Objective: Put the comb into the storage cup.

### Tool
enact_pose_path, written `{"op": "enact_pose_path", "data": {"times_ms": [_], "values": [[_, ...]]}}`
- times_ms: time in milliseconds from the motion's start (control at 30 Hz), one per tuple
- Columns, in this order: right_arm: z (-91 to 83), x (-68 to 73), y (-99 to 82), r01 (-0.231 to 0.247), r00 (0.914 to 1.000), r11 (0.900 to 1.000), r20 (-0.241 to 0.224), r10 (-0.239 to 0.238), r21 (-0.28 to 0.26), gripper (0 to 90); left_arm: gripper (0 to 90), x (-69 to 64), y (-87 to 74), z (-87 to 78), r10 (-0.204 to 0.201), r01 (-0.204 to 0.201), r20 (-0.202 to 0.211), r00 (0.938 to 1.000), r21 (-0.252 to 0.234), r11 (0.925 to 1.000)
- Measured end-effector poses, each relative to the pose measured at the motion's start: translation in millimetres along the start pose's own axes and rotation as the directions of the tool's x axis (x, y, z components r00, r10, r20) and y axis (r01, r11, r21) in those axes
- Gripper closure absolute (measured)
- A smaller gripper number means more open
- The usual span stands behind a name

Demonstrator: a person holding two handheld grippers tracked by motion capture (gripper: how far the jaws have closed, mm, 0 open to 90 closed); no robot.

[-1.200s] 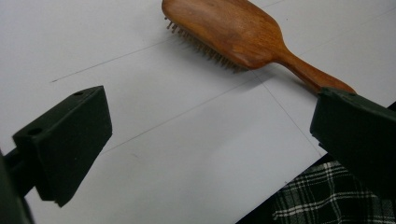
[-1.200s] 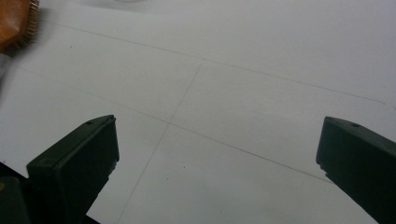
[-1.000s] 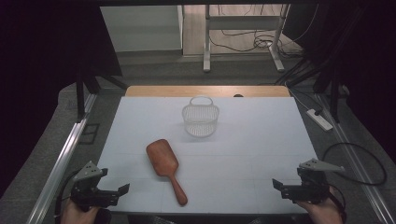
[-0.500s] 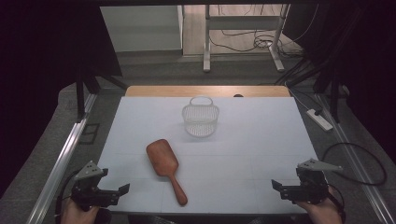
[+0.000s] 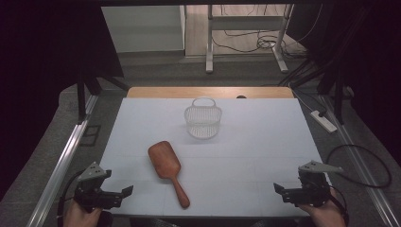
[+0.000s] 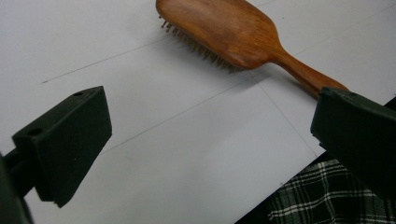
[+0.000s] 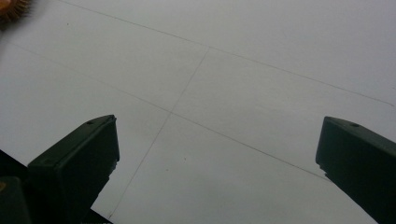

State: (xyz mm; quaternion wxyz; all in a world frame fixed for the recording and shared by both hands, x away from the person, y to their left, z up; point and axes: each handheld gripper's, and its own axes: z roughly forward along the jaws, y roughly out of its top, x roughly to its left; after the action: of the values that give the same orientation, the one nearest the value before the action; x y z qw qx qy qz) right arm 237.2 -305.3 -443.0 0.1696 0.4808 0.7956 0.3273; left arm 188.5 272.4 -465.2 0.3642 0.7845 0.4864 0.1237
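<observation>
A wooden hairbrush (image 5: pixel 167 168) lies bristles down on the white table top (image 5: pixel 255 151), left of centre, its handle pointing toward the near edge. Behind it, a small white mesh basket (image 5: pixel 203 121) with a handle stands upright and looks empty. My left gripper (image 5: pixel 124 192) hovers at the near left corner, open; in the left gripper view the hairbrush (image 6: pixel 224 32) lies ahead of the left gripper (image 6: pixel 212 135), apart from both jaws. At the near right corner my right gripper (image 5: pixel 280 188) is open over bare table, and the right gripper (image 7: pixel 215 158) holds nothing.
A wooden strip (image 5: pixel 208 92) runs along the table's far edge. Metal rails (image 5: pixel 61 165) flank the table, and a power strip (image 5: pixel 324 121) and cables lie on the floor at right. Plaid cloth (image 6: pixel 322 196) shows below the near edge.
</observation>
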Motion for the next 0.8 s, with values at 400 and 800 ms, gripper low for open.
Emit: {"op": "enact_pose_path", "data": {"times_ms": [400,800], "values": [[0.4,0.4,0.2,0.004,1.0,1.0,0.002,-0.004,0.003,0.0,0.0,-0.5,8.7,6.4,0.06,-0.061,0.017,0.998,0.025,0.9978],[0.8,-0.1,0.4,-0.001,1.0,1.0,0.006,0.001,0.005,0.0,0.0,1.2,17.3,11.3,0.076,-0.077,0.025,0.9968,0.031,0.9965]]}}
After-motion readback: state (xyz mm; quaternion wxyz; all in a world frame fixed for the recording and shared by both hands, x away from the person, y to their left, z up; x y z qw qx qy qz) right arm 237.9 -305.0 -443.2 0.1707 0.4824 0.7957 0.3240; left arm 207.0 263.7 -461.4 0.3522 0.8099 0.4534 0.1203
